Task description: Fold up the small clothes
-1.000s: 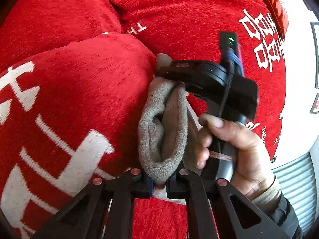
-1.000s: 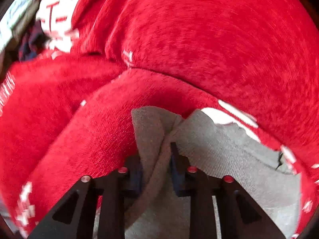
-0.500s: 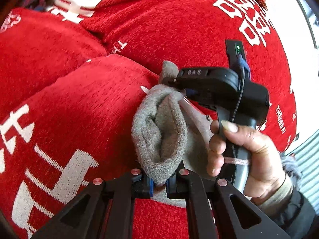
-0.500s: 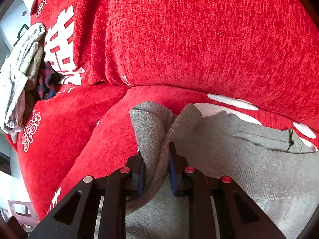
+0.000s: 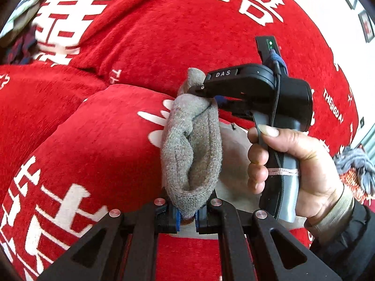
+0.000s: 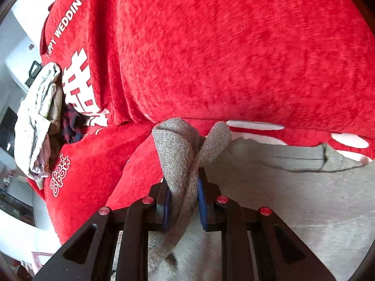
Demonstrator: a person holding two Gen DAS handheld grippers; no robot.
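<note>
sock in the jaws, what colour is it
Heathered grey knit sock, clearest in the left wrist view.

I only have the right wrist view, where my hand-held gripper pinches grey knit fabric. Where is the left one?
Observer: The left hand-held gripper is shut on the other end of the same grey knitted sock, bunched between the two.
Operator: Anything near my handle?
Observer: The bare right hand grips it, and a grey yarn tassel lies beyond the wrist.
Operator: What's behind it?
Observer: The red chenille sofa cover with large white characters.
</note>
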